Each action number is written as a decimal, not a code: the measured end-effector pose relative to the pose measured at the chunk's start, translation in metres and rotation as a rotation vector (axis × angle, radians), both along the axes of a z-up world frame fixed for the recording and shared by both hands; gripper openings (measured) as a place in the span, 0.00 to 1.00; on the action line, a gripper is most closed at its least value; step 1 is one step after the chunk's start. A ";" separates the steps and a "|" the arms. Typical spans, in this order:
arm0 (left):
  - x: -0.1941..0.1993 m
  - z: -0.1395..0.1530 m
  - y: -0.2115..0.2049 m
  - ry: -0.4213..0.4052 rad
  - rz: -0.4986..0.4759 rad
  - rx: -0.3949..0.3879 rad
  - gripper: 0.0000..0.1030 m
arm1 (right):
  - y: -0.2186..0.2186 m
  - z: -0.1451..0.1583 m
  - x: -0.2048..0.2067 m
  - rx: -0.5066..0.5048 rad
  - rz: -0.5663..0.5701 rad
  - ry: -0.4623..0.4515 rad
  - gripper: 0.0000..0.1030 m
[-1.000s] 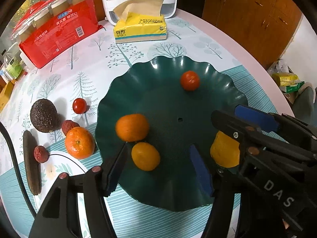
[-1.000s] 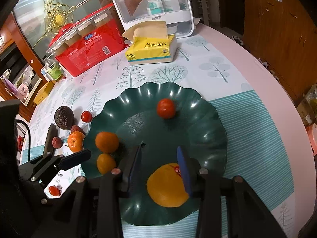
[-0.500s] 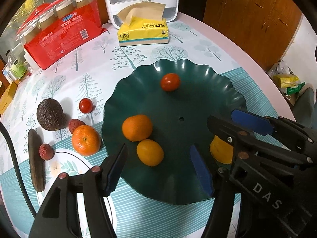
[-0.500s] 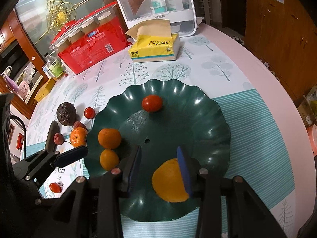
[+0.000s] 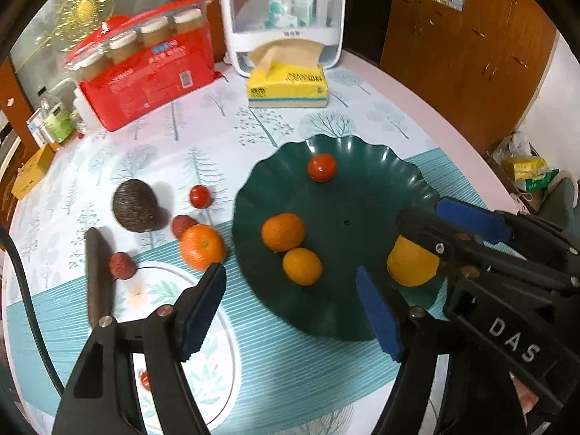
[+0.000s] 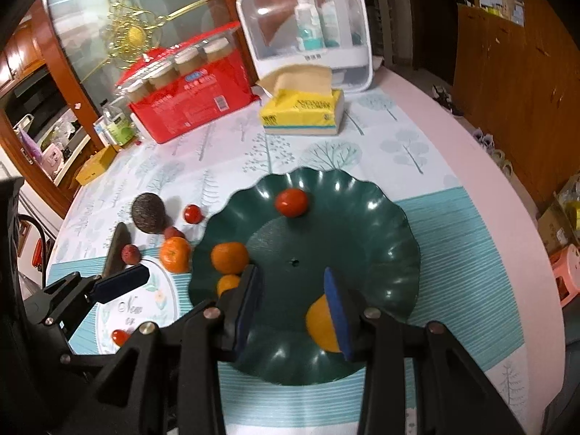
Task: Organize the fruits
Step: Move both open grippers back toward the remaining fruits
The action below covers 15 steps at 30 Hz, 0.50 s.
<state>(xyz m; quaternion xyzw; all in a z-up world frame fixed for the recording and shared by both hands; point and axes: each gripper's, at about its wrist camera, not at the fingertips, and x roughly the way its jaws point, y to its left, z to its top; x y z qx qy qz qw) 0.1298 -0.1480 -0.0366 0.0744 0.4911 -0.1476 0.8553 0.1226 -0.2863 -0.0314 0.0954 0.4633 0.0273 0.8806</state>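
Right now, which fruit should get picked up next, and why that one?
Probably the orange lying on the tablecloth just left of the green plate. The left hand-held gripper has just been opening its jaws, holds nothing, and that orange is the nearest fruit off the plate. So swing left and lower over it.

Black gripper frames, blue-padded fingers, silver screws, "DAS" lettering.
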 end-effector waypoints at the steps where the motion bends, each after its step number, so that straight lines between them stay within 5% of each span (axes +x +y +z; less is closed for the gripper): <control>1: -0.004 0.005 0.005 -0.007 0.006 -0.001 0.71 | 0.004 0.005 -0.002 -0.006 0.006 -0.010 0.37; 15: -0.047 0.063 0.138 -0.192 0.273 0.077 0.72 | 0.116 0.075 -0.014 -0.094 0.211 -0.152 0.37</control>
